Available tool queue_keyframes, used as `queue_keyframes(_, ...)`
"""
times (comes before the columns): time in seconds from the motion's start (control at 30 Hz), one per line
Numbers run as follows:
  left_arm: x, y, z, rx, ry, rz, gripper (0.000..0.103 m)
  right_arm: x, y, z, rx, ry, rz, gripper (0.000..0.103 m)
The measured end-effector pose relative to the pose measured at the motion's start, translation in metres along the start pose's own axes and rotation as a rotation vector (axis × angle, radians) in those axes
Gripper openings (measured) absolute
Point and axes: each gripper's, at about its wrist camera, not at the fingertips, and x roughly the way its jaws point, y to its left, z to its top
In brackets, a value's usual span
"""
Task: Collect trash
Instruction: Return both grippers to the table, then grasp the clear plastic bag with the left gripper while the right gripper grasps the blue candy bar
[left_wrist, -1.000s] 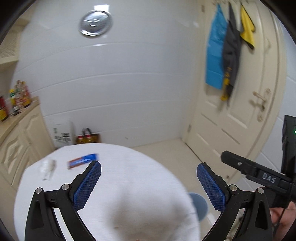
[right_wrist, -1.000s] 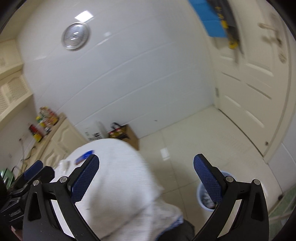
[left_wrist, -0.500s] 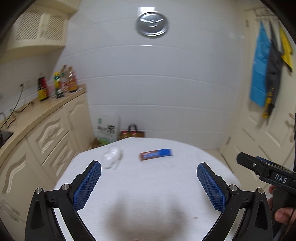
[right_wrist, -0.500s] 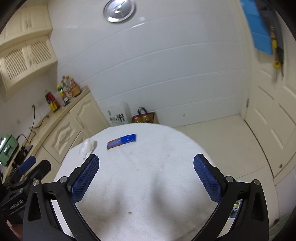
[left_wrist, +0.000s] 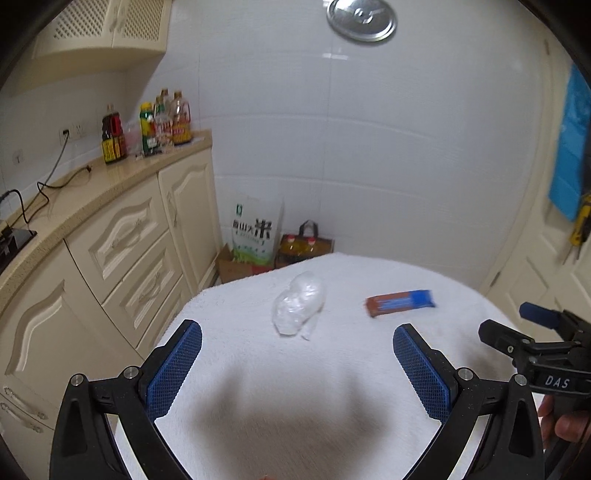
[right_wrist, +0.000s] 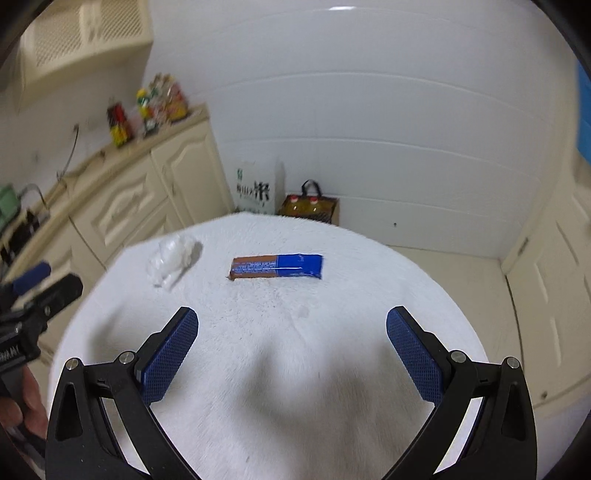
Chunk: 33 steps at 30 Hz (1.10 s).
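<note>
A crumpled clear plastic wrapper (left_wrist: 298, 303) lies on the white round table (left_wrist: 258, 369), just ahead of my left gripper (left_wrist: 297, 363), which is open and empty. A brown and blue snack wrapper (left_wrist: 400, 302) lies to its right. In the right wrist view the snack wrapper (right_wrist: 277, 266) lies flat ahead of my right gripper (right_wrist: 291, 347), open and empty above the table (right_wrist: 295, 369). The clear wrapper (right_wrist: 171, 260) sits to the left. Each gripper shows at the edge of the other's view.
Cream kitchen cabinets (left_wrist: 122, 251) with bottles (left_wrist: 162, 122) on the counter stand left of the table. A rice bag (left_wrist: 255, 232) and a bag with oil bottles (left_wrist: 304, 245) stand on the floor behind. A door (right_wrist: 554, 295) is at the right.
Both views have swung left, from the door and floor toward the table and cabinets. The two wrappers have come nearer and more central. Both grippers have stayed open.
</note>
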Motion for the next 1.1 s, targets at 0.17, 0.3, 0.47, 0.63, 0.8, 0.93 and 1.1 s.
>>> queue_keyframes(0.17,0.070,-0.019,0.035,0.015,0.053,0.010,0.102,0.056,0.001,0.014,-0.075,0.067,0.028,0.103)
queue_keyframes(0.3,0.133,-0.038,0.057,0.043,0.099,0.011,0.102,0.094,0.002,0.022,-0.146,0.116,0.039,0.103)
queue_keyframes(0.47,0.200,-0.056,0.075,0.067,0.138,0.003,0.102,0.132,0.005,0.029,-0.266,0.154,0.063,0.103)
queue_keyframes(0.63,0.247,-0.072,0.088,0.081,0.169,-0.002,0.102,0.163,0.012,0.036,-0.396,0.187,0.137,0.101)
queue_keyframes(0.8,0.281,-0.083,0.094,0.060,0.190,-0.053,0.077,0.168,0.019,0.043,-0.421,0.191,0.233,0.082)
queue_keyframes(0.93,0.292,-0.086,0.091,0.047,0.211,-0.058,0.046,0.162,0.028,0.041,-0.430,0.190,0.276,0.047)
queue_keyframes(1.1,0.295,-0.085,0.092,0.038,0.209,-0.095,0.044,0.157,0.040,0.035,-0.419,0.188,0.273,0.026)
